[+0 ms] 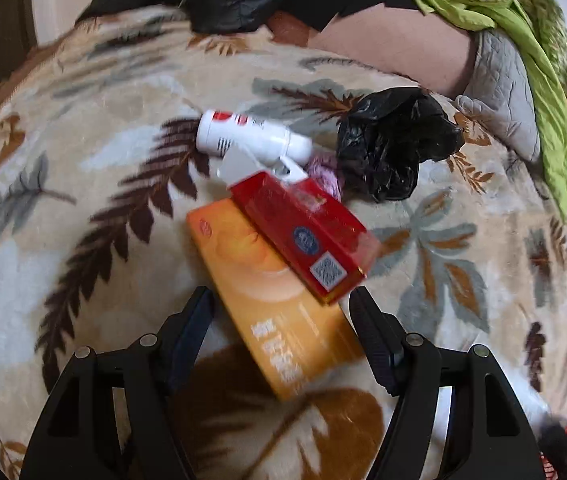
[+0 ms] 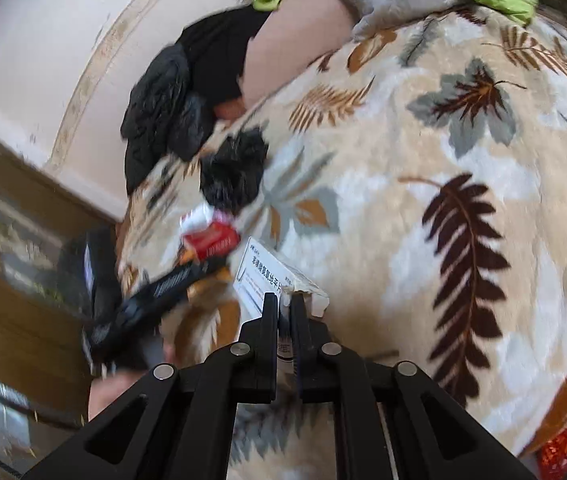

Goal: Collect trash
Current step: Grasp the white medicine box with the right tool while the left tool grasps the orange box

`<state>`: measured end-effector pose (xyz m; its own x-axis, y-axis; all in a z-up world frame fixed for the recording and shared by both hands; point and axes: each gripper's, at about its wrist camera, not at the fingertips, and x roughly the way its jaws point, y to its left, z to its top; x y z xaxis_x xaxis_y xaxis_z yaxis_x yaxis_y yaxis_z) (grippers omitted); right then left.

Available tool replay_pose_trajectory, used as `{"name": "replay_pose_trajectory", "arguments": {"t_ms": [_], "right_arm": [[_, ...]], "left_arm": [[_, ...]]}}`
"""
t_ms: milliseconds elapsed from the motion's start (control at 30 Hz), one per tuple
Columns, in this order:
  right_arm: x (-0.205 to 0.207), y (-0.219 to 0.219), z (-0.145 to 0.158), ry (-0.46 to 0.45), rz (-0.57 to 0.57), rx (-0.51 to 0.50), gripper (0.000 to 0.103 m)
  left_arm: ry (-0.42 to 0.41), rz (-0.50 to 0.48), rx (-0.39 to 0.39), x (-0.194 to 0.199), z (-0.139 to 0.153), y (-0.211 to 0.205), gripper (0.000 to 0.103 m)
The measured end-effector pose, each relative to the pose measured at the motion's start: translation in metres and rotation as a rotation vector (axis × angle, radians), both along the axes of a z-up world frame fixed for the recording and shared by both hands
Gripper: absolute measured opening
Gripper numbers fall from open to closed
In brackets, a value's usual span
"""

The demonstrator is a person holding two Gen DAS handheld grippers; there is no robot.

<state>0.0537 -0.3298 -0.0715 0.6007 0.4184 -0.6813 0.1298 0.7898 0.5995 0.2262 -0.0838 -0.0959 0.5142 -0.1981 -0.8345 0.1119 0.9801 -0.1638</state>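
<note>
Left gripper (image 1: 281, 300) jaws spread, straddling near end of glossy orange carton (image 1: 271, 300); pads not visibly pressing. Red box (image 1: 307, 236) overlaps its 1 o'clock edge; white bottle (image 1: 251, 136) and crumpled black bag (image 1: 391, 140) beyond. Right gripper (image 2: 283, 308) clenched on flattened white box (image 2: 271, 276). Plush leaf-print blanket (image 2: 423, 200) open toward 3 o'clock.

Two wrist fisheyes over one leaf-patterned blanket (image 1: 83, 168)

The left wrist view looks steeply down, close above a red box (image 1: 307, 236). The right wrist view looks down more shallowly, rolled sideways, from farther along the blanket. Both show the red box and a black bag (image 1: 395, 140).
</note>
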Motion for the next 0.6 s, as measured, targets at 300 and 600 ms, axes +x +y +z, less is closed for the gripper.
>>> {"name": "replay_pose_trajectory", "arguments": {"t_ms": [300,600], "right_arm": [[-0.007,-0.002,0.014,-0.039,0.027,-0.124,0.043],[0.047,0.019,-0.017,-0.002,0.298,-0.253,0.065]], "left_arm": [[0.007,-0.045,0.001,-0.015,0.005,0.037,0.049],[0.044,-0.118,-0.03,-0.075,0.011,0.075,0.05]]}}
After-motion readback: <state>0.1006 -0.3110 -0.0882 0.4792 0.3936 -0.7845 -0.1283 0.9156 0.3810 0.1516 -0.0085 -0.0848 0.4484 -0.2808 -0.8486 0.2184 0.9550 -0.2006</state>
